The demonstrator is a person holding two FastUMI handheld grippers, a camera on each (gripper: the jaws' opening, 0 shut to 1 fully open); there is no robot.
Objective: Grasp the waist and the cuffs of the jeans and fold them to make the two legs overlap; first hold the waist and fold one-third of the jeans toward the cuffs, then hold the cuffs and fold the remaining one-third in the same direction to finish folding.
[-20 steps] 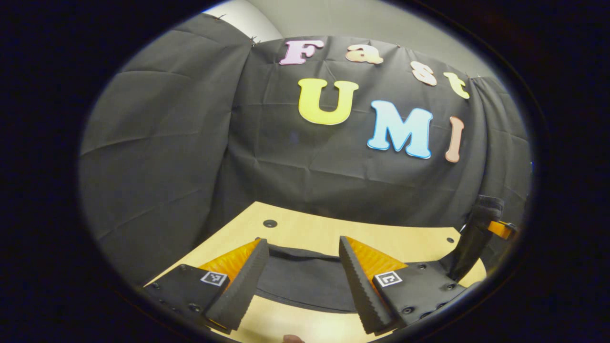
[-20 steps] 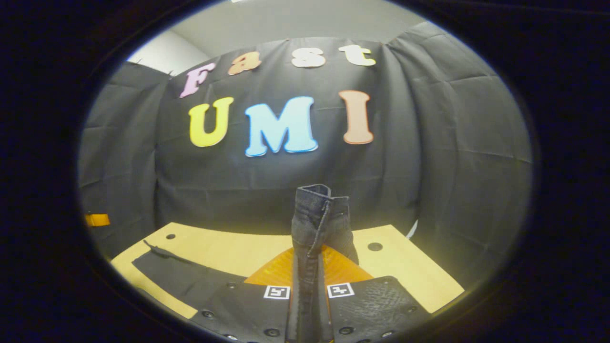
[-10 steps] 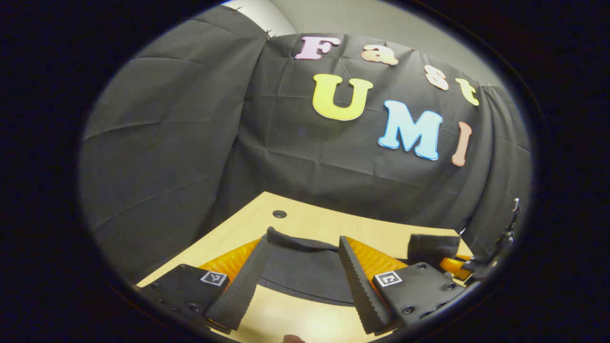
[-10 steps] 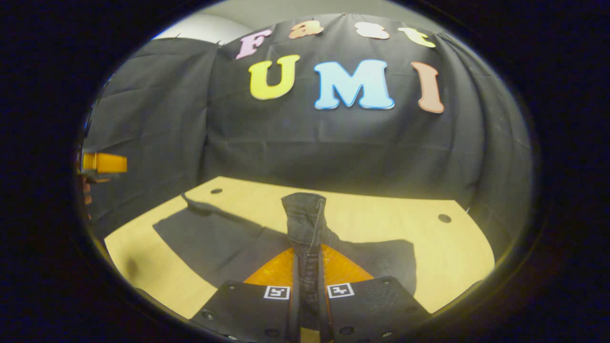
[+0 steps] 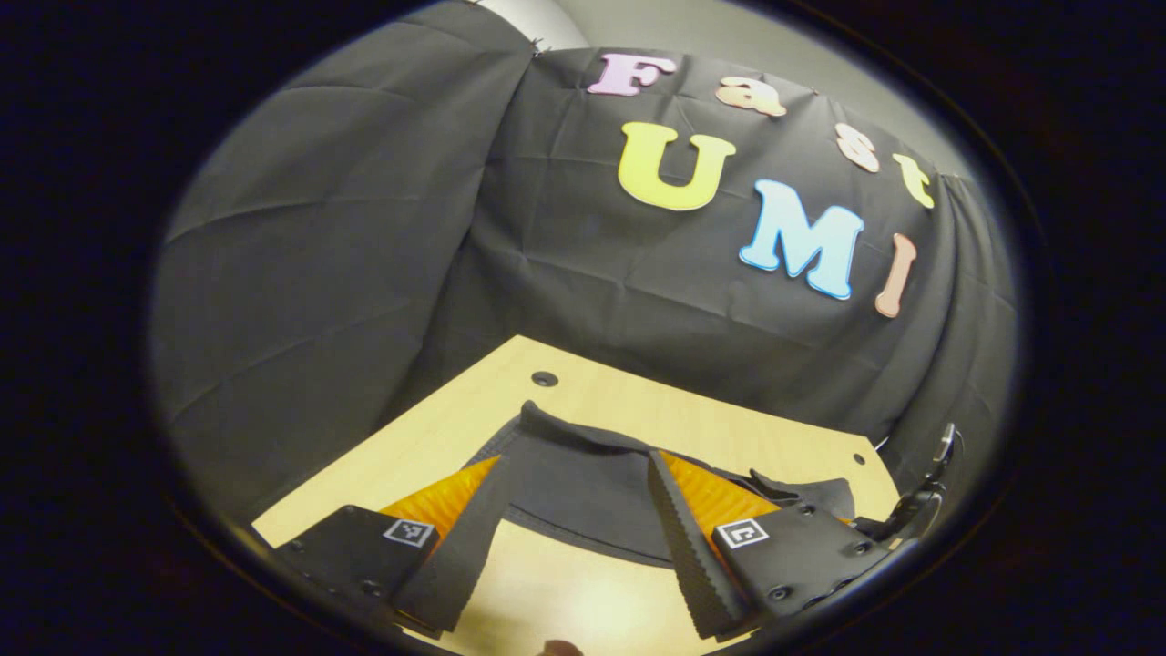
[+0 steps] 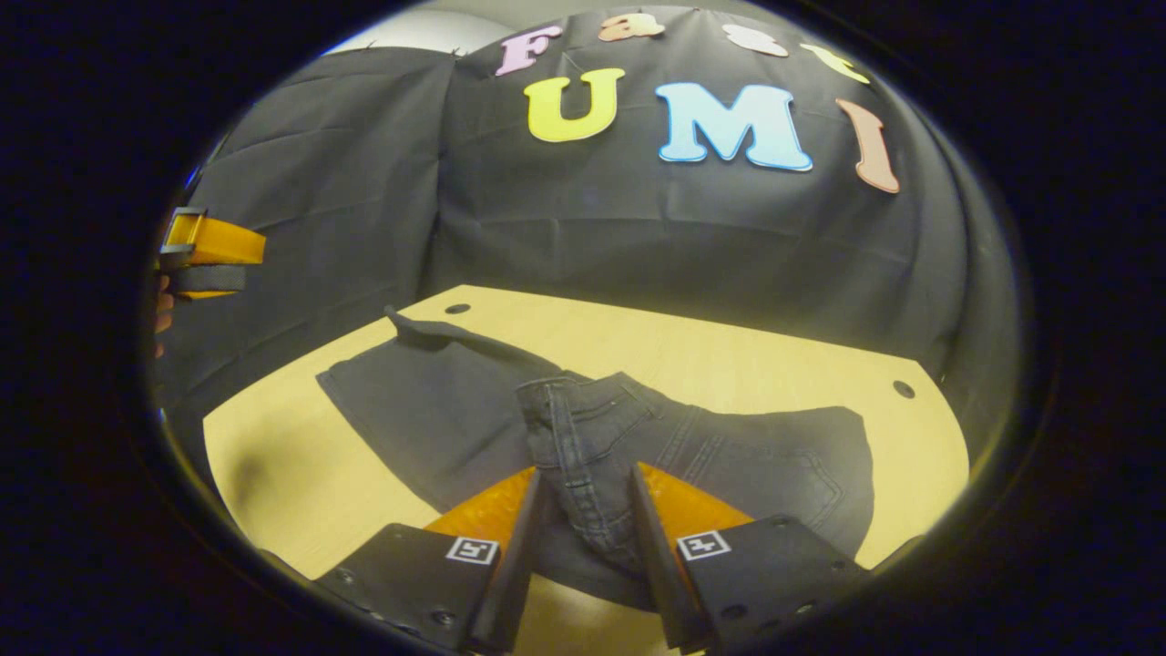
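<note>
The dark grey denim jeans (image 6: 583,437) lie rumpled on the pale wooden bench (image 6: 729,355) — right claw (image 6: 574,538) spread around a seamed fold, left claw (image 5: 574,538) spread, empty.

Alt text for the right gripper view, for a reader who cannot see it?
The right gripper, fingers apart, straddles the waistband of dark jeans lying folded on a wooden table. The left gripper hangs above the table's far left edge.
</note>
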